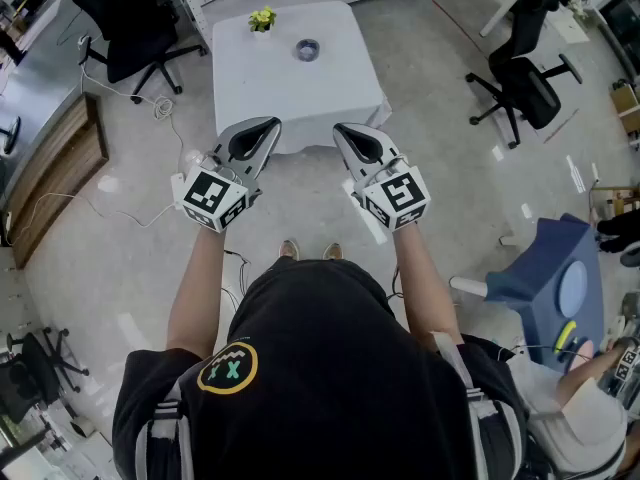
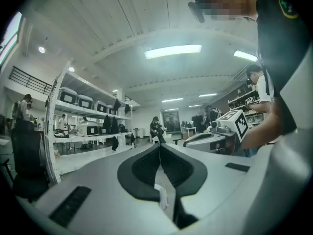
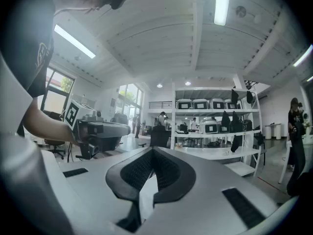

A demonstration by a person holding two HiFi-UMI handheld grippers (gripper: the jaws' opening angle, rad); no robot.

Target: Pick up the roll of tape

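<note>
The roll of tape (image 1: 307, 49) lies flat on a white table (image 1: 255, 78), near the table's far side. I hold both grippers level over the floor, short of the table's near edge. The left gripper (image 1: 270, 124) has its jaws shut with nothing between them, and in its own view (image 2: 160, 147) the dark pads meet in a line. The right gripper (image 1: 343, 128) is likewise shut and empty, its pads together in its own view (image 3: 153, 152). Neither gripper view shows the tape.
A small pot of yellow flowers (image 1: 262, 18) stands at the table's far left. Office chairs (image 1: 130, 28) (image 1: 522, 78) flank the table, and cables (image 1: 150, 213) trail over the floor at left. A blue machine (image 1: 560, 283) stands at right. Shelving racks (image 3: 215, 126) fill the room behind.
</note>
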